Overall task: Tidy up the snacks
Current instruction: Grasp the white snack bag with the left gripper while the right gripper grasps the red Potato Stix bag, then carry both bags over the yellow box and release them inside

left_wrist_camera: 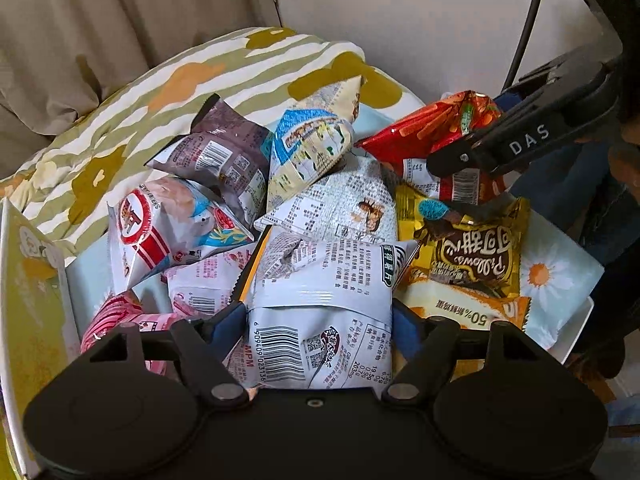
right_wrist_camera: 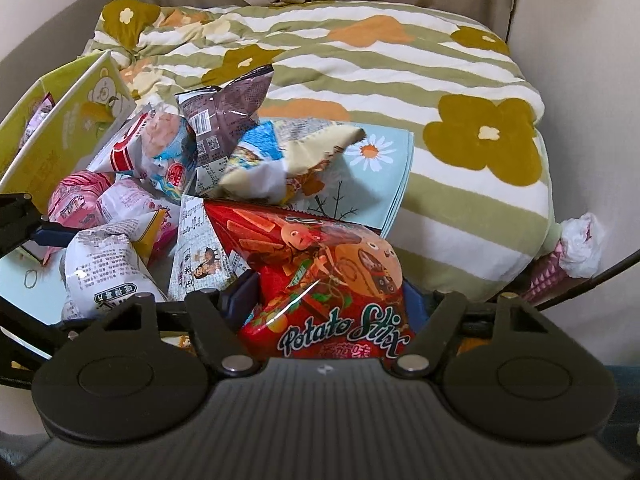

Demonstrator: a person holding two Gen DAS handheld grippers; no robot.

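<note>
Below you, each claw sits over its own packet in one heap of snacks. Your left gripper (left_wrist_camera: 320, 320) is narrowed onto a white foil packet printed with black text and a barcode (left_wrist_camera: 320, 300); both blue pads (left_wrist_camera: 228, 320) press its sides, so you hold it, with its long axis running straight away from you between the fingers. Your right gripper (right_wrist_camera: 324, 304) has a glossy red foil bag lettered "Potato Stix" (right_wrist_camera: 320, 280) between its fingers; the left pad touches the bag's edge, while the right pad is hidden behind the bag, so you cannot tell whether the grip is complete. That bag likewise lies lengthwise along the claw and tapers away from you. Seen from the left wrist, the red bag lies to the right of the white packet, with the right claw reaching in from the upper right, so each hand is the nearer one to its own packet. A pale blue tray printed with daisies (left_wrist_camera: 560, 272) carries most of the heap, including a gold and brown wrapper (left_wrist_camera: 472, 248) and a purple-brown pouch (left_wrist_camera: 224, 148). At the left edge stands a yellow-green cardboard box printed with a bear (right_wrist_camera: 80, 120); it already holds at least one pink and white packet (right_wrist_camera: 38, 120). Judged from this, the box is the likely destination, and it lies nearer your left hand.
</note>
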